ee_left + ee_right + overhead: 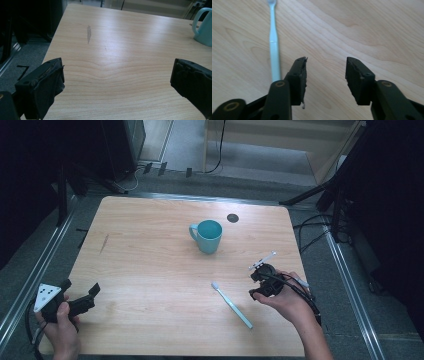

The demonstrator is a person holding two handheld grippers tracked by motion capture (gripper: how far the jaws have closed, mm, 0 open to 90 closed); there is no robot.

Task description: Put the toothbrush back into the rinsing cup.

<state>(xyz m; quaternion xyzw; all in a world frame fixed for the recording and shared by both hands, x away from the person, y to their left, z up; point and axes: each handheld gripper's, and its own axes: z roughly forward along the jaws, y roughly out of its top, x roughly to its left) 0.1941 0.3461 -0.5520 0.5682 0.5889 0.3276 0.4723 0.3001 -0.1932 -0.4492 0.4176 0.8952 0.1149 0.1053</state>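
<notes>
Left tongs (pixel 80 295) sit at lower left of the high view, jaws spread wide, nothing between them, resting low over the desk (pixel 150 245). In the left gripper view the same tongs (pixel 117 82) frame bare wood, with the teal mug (pixel 203 26) at upper right of that frame.

Mug (pixel 208 236) stands upright, just above centre in the high view, handle pointing frame-left. Small dark round spot (pixel 232 217) on the desk just up-right of it.

Toothbrush (pixel 231 304) lies flat on the desk at lower centre-right, long axis diagonal: bristle head toward upper left, handle end toward lower right.

Right tongs (pixel 256 280) at lower right, part-open, pinching nothing. In the right gripper view these tongs (pixel 325 75) point across bare wood; the toothbrush (pixel 274 47) runs up the frame just outside the left-hand jaw, roughly parallel to the jaws, head at the top edge.

Judgement: right hand is far nearer the brush. It lies frame-left of the right tongs, not between the jaws, so a sideways shift toward it is needed before closing across the handle.
</notes>
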